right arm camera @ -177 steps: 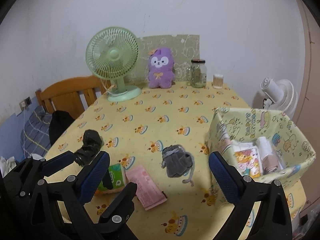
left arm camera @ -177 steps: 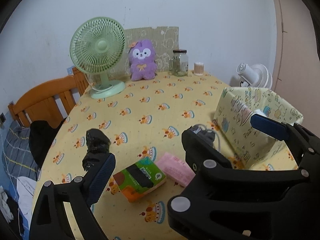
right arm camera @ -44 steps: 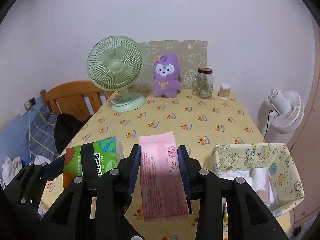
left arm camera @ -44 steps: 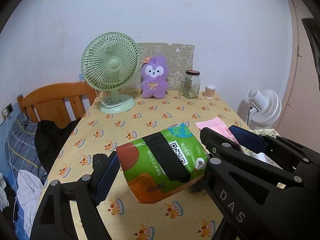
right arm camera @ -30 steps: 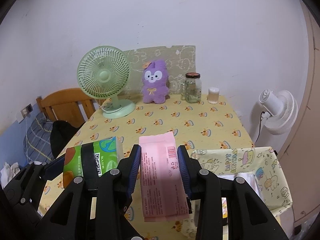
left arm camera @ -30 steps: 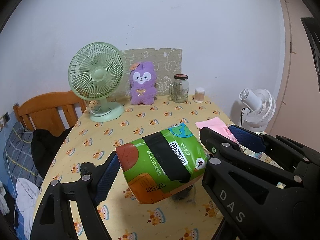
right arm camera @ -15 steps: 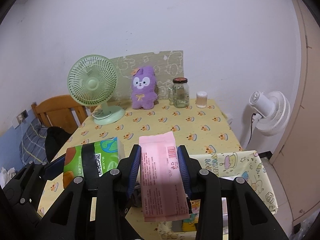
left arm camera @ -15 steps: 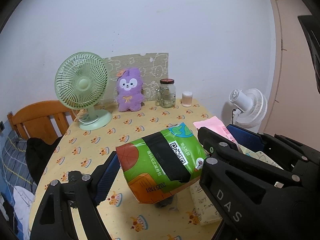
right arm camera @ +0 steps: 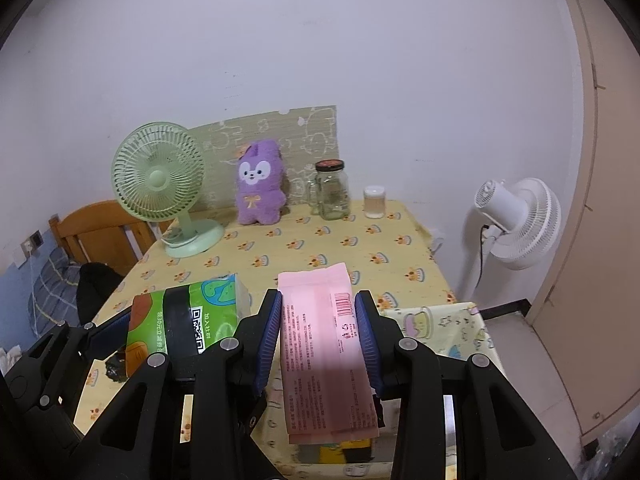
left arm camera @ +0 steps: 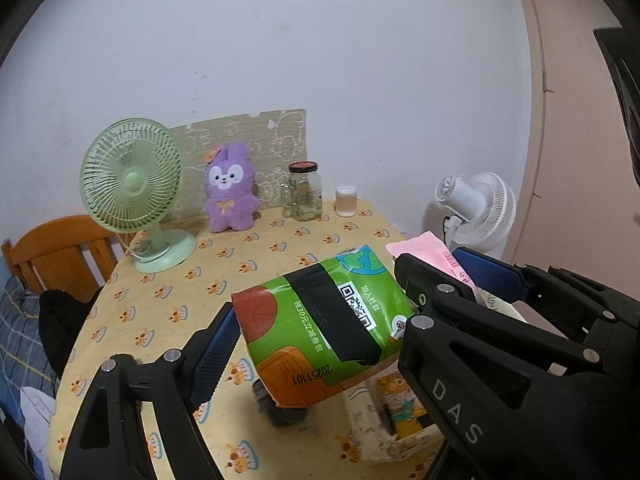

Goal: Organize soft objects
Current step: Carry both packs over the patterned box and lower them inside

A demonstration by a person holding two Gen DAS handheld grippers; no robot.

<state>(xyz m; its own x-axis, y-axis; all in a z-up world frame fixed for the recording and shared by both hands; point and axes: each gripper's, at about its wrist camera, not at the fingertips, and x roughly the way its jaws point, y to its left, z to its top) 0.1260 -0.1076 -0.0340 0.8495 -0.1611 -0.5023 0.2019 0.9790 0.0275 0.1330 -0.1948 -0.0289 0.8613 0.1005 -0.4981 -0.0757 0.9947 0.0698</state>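
My left gripper (left arm camera: 320, 316) is shut on a green tissue pack (left arm camera: 324, 324) and holds it in the air above the table. My right gripper (right arm camera: 318, 316) is shut on a pink tissue pack (right arm camera: 324, 344), also held in the air. Both packs hang over the yellow patterned fabric basket (right arm camera: 444, 324), whose near edge shows in the left wrist view (left arm camera: 368, 424). The green pack also shows in the right wrist view (right arm camera: 180, 320), the pink one in the left wrist view (left arm camera: 424, 246). A grey pouch (left arm camera: 280, 410) lies on the table under the green pack.
At the back of the table (right arm camera: 328, 248) stand a green fan (right arm camera: 160, 180), a purple plush (right arm camera: 258, 184), a glass jar (right arm camera: 330, 190) and a small cup (right arm camera: 374, 202). A white floor fan (right arm camera: 516, 220) stands right of the table, a wooden chair (right arm camera: 96, 232) left.
Both grippers, each holding its pack, have moved right and back toward the basket. The basket has come under the packs.
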